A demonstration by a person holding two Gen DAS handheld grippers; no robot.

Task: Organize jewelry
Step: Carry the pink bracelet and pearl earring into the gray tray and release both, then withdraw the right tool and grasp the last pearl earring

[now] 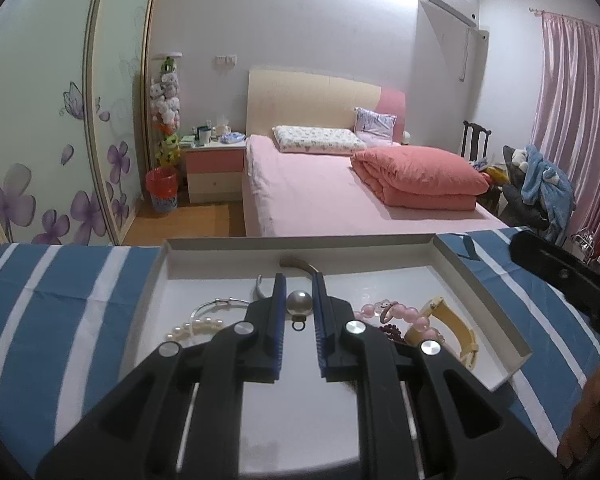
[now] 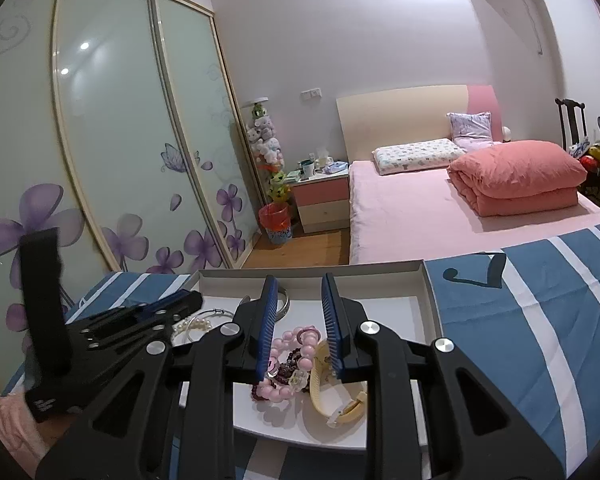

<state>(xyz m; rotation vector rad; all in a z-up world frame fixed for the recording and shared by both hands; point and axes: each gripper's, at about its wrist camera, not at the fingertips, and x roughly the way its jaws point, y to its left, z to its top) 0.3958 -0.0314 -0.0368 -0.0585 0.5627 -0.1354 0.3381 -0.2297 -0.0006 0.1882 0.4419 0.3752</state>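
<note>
The left gripper (image 1: 299, 296) pinches a smooth round pearl pendant (image 1: 299, 304) between ribbed blue pads; the right gripper (image 2: 299, 320) hovers, jaws slightly apart, empty, over glossy pink beads (image 2: 296, 344). Both hang above the shallow white cardboard tray (image 2: 430, 292) on striped cloth (image 2: 540, 320). Beyond lies the pink bed (image 1: 320, 196).

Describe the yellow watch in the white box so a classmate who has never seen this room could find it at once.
Start at the blue-and-white striped cloth, where a shallow white box lies open. Among the jewelry at its near right, beside the pink bead bracelet, lies the watch. It alone has a wide, flat, pale yellow strap rather than beads.
</note>
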